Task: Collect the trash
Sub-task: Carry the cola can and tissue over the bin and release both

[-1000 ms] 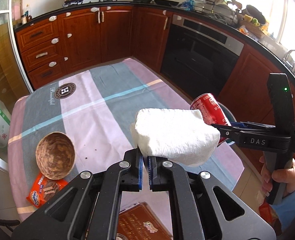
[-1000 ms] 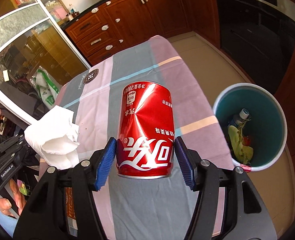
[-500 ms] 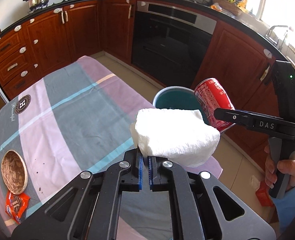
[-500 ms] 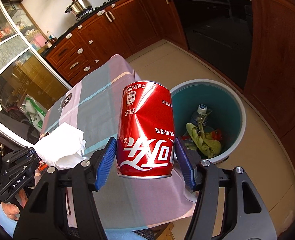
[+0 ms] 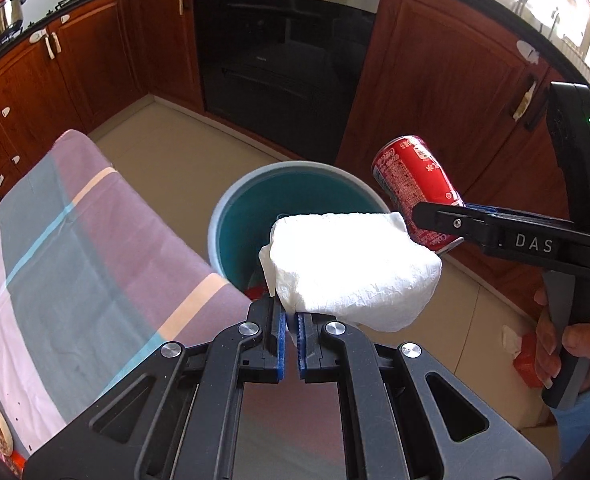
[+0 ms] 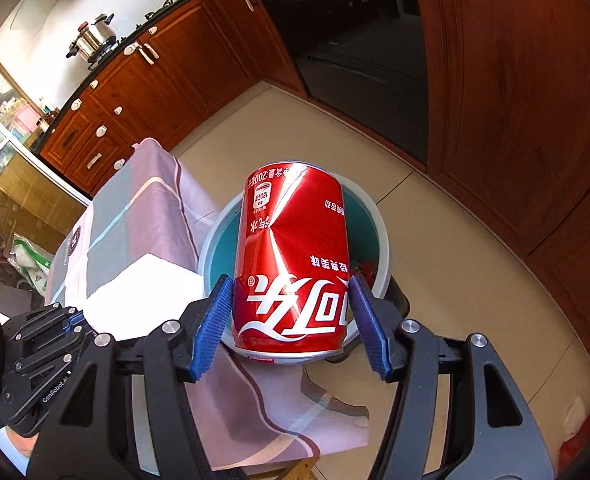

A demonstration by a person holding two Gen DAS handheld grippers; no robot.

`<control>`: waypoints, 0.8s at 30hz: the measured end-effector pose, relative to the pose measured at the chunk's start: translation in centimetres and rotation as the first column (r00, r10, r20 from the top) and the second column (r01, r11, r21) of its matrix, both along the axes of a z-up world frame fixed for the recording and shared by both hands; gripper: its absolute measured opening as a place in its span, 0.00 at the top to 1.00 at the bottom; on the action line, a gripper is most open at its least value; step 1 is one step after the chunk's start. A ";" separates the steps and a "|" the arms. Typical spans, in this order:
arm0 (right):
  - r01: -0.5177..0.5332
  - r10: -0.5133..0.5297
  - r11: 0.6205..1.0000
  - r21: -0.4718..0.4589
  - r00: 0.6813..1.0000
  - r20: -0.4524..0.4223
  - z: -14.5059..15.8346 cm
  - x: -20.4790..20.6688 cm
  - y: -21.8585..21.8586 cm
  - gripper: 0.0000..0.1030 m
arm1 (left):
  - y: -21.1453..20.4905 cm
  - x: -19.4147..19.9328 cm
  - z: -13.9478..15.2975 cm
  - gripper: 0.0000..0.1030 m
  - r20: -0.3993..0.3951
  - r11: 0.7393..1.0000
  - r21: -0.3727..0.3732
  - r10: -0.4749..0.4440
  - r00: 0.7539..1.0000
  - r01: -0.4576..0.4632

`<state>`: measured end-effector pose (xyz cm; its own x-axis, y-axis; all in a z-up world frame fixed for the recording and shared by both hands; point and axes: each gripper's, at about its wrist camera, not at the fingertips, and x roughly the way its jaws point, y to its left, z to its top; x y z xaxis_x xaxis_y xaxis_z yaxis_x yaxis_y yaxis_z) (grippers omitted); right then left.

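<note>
My left gripper (image 5: pixel 291 322) is shut on a crumpled white paper towel (image 5: pixel 349 266) and holds it over the near rim of a teal trash bin (image 5: pixel 231 216) on the floor. My right gripper (image 6: pixel 291 316) is shut on a dented red cola can (image 6: pixel 291 256), held over the same bin (image 6: pixel 379 236). In the left wrist view the can (image 5: pixel 415 184) and right gripper (image 5: pixel 443 216) hang above the bin's right rim. In the right wrist view the towel (image 6: pixel 143 292) and left gripper (image 6: pixel 79 324) sit at the lower left. The bin's contents are mostly hidden.
A table with a striped purple, grey and pink cloth (image 5: pixel 75 248) stands left of the bin, its corner touching the rim. Wooden cabinets (image 5: pixel 435 92) and a black oven (image 5: pixel 283 60) line the far side. A red scrap (image 5: pixel 527 364) lies on the tiled floor.
Both grippers have swung right, off the table and over the bin, carrying the towel and the can. The bin now lies directly beneath them.
</note>
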<state>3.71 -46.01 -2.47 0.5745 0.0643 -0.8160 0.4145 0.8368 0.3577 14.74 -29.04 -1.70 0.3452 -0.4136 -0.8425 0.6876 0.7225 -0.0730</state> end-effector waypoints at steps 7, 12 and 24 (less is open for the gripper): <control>-0.024 0.027 0.999 0.026 0.995 -0.098 -4.5 4.0 -0.4 0.44 | -3.1 2.6 -4.9 0.95 -0.062 0.995 0.097 0.003 0.998 0.003; -0.033 0.039 0.999 0.042 0.988 -0.147 -7.3 5.5 -0.4 0.44 | -3.9 3.8 -7.0 0.95 -0.085 0.989 0.145 -0.003 0.996 0.015; -0.058 0.067 0.997 0.050 0.977 -0.204 -9.5 7.6 -0.3 0.44 | -4.3 5.4 -9.5 0.93 -0.131 0.982 0.187 -0.008 0.991 0.032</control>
